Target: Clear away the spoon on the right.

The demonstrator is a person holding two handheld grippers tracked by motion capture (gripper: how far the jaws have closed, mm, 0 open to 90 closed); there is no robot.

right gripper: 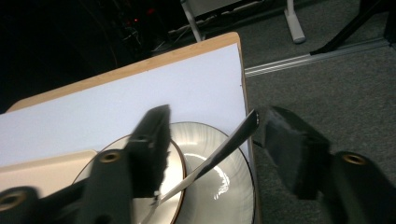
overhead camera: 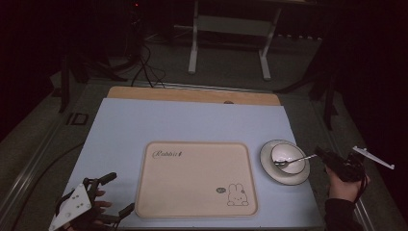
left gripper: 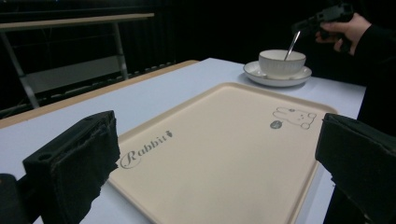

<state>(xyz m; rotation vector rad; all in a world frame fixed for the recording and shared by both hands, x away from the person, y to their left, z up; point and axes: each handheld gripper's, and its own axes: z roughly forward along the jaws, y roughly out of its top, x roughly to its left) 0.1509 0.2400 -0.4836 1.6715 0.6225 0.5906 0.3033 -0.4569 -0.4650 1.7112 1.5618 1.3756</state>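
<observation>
The tray (overhead camera: 192,180) lies bare; at its right stand the bowl (overhead camera: 288,159) and slanting spoon (overhead camera: 296,160).

Tray (overhead camera: 192,178) left of the right claw (overhead camera: 321,155) is a cream-beige with "Rabbit" in dark script and a little white bunny outline. The bowl (overhead camera: 288,156) and saucer (overhead camera: 269,166) near that claw are white, the saucer dark-rimmed. Spoon (overhead camera: 294,160) is silvery. Tabletop (overhead camera: 144,125) is pale blue with a wood-brown far edge. Both claws are black.

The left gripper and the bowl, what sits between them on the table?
The beige rabbit tray, lying empty, fills the stretch between the left gripper and the bowl; the high view shows it.
</observation>
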